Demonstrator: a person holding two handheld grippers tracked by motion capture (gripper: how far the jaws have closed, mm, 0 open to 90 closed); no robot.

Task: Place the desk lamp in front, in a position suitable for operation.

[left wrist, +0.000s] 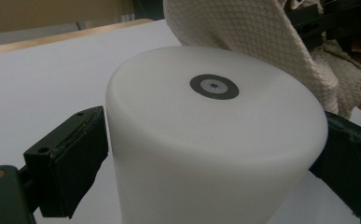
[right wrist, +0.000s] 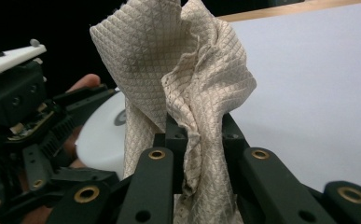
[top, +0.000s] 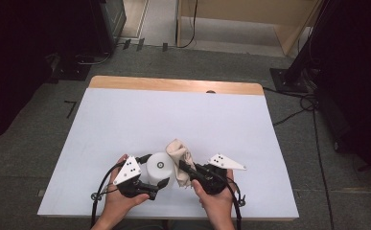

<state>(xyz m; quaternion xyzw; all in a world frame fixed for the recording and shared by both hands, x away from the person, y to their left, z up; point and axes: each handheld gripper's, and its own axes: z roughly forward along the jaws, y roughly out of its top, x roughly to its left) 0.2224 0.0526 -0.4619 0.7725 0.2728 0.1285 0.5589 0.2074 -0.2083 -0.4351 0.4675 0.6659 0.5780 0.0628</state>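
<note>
While the left claw (top: 160,184) clamps the upturned white cup (top: 160,167), the right claw (top: 183,168) pinches the cloth (top: 179,152).

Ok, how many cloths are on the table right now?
1. The cloth is bunched up, pinched in the right gripper, beside the white cylinder held by the left gripper. None seems hidden.
</note>
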